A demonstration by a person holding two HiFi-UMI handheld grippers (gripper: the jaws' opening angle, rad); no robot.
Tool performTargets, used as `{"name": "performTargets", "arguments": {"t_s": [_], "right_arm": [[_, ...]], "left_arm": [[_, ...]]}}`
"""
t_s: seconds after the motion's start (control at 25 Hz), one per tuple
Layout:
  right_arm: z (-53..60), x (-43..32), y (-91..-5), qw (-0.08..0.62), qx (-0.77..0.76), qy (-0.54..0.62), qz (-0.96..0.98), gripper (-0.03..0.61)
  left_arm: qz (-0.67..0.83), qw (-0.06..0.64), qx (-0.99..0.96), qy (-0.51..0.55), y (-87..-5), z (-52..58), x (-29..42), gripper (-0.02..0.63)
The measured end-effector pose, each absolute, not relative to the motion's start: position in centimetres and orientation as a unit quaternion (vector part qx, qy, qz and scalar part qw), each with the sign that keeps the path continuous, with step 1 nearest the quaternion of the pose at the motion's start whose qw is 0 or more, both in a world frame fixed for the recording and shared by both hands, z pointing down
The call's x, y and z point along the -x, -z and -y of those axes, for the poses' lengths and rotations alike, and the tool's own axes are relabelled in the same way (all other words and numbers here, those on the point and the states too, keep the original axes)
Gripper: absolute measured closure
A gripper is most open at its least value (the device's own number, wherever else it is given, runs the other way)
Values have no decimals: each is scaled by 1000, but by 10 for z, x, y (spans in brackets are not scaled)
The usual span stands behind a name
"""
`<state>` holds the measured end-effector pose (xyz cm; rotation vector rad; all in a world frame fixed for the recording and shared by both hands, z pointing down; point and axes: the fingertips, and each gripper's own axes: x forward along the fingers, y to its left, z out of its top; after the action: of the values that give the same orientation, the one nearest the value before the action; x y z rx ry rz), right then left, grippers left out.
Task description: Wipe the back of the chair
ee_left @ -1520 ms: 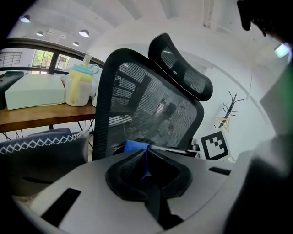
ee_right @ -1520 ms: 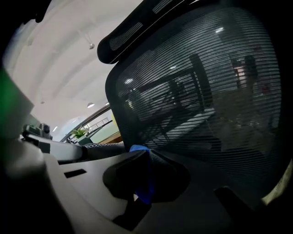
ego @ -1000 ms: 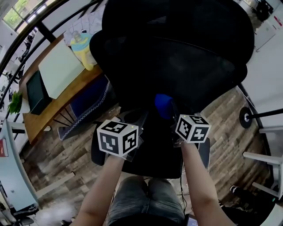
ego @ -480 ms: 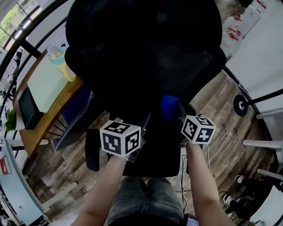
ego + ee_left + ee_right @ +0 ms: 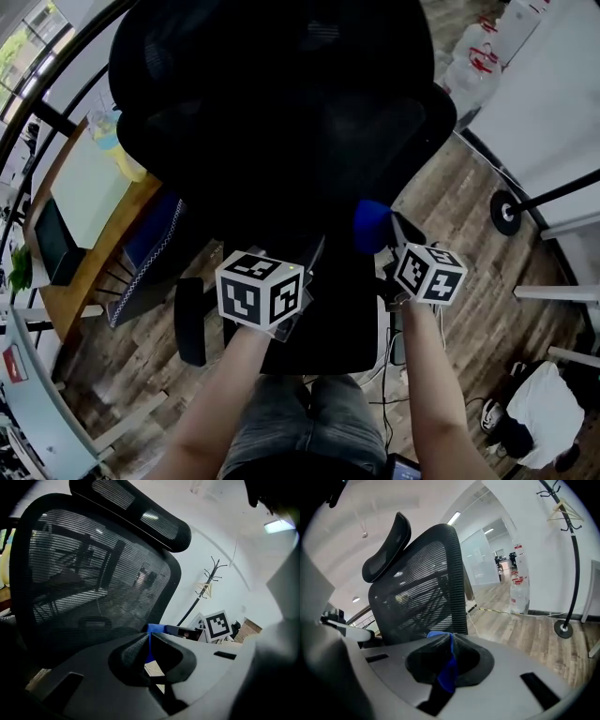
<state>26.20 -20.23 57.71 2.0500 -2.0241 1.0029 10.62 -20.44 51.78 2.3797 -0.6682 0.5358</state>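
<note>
Blue cloth (image 5: pixel 448 672) lies mostly buried between fingers (image 5: pixel 424 656) of right gripper (image 5: pixel 451 638).

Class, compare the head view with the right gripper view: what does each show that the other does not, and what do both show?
Only the head view shows the wooden desk and the person's jeans. Only the right gripper view shows the coat stand's hooks and a glass-walled corridor. Both show the black mesh chair, the blue cloth clamped in the right gripper, the stand's round base and the wooden floor.
</note>
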Motion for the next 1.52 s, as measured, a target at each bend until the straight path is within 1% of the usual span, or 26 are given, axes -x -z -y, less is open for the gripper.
{"name": "performTargets", "arguments": {"t_s": [0.4, 0.68, 1.0, 1.2, 1.36, 1.52], "right_arm": [[187, -275, -577, 39, -680, -330, 654, 541], [174, -247, -549, 21, -653, -321, 686, 541], [158, -205, -487, -18, -625, -301, 720, 541], [158, -168, -434, -24, -597, -268, 756, 541], [155, -136, -392, -21, -574, -232, 785, 541], [143, -109, -355, -40, -558, -214, 801, 540]], "left_arm": [[248, 299, -900, -200, -517, 191, -113, 588], [261, 289, -901, -194, -504, 187, -95, 588], [279, 266, -907, -170, -466, 176, -62, 588], [289, 239, -914, -158, -436, 169, -42, 588], [292, 240, -917, -126, -408, 166, -29, 588], [302, 228, -920, -100, -376, 162, -13, 588]]}}
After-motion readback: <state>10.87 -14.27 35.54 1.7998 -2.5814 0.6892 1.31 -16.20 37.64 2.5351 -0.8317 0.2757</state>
